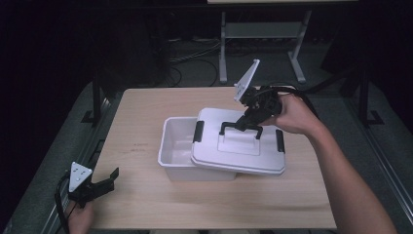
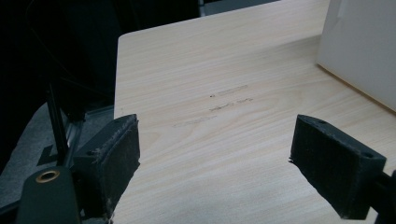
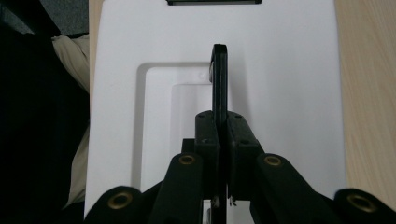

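A white plastic box (image 1: 174, 146) stands mid-table, its interior partly exposed at the left. Its white lid (image 1: 238, 153) lies askew over the box's right part, with black latches and a raised black handle (image 1: 241, 127). My right gripper (image 1: 249, 123) is shut on that handle; in the right gripper view the jaws clamp the upright black handle (image 3: 219, 79) above the lid (image 3: 280, 93). My left gripper (image 1: 108, 181) is open at the table's front left corner, its pads (image 2: 114, 158) wide apart over bare wood, with the box's wall (image 2: 359, 51) off to the right.
The light wooden table (image 1: 146, 112) has faint scuff marks (image 2: 229, 100) left of the box. Beyond the far edge stands a metal table frame (image 1: 263, 34) with cables on a dark floor. A rail runs along the table's left side.
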The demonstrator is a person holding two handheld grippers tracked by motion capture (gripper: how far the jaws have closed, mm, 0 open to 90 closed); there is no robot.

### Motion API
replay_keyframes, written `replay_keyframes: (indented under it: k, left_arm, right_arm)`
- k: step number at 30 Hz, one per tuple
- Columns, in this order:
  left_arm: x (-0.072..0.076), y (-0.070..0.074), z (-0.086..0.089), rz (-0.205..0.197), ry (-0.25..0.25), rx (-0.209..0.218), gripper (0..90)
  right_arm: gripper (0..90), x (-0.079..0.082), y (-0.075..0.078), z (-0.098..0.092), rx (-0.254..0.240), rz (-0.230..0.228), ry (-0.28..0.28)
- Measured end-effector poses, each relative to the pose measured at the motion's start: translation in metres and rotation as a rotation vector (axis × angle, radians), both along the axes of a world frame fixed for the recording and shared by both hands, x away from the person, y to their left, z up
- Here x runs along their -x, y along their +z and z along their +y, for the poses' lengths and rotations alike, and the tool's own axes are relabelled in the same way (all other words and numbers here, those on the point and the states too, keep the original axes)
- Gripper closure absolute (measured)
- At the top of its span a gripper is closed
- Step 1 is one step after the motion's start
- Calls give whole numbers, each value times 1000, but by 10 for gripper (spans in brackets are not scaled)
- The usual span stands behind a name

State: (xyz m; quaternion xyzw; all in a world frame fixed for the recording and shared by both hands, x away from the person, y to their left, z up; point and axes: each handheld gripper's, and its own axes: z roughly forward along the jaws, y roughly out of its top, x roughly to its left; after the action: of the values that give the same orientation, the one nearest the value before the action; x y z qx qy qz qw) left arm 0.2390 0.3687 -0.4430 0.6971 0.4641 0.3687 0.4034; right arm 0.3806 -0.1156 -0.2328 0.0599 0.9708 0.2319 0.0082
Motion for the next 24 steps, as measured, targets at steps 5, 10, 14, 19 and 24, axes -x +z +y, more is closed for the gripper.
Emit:
replay_keyframes:
  k: [5,10,14,19,24]
  left_arm:
    - [0,-1,1,7,3,1,150]
    - [1,-1,2,3,4,4,149]
    - [1,-1,2,5,3,0,149]
    - [1,-1,2,3,3,0,149]
    - [1,-1,2,3,3,1,149]
  right_arm:
    - [849,-1,1,11,-4,-2,17]
    - [849,-2,1,20,5,0,29]
    - [849,-3,2,27,5,-2,36]
    - [850,-6,2,34,3,4,41]
    - [849,-7,3,45,4,2,56]
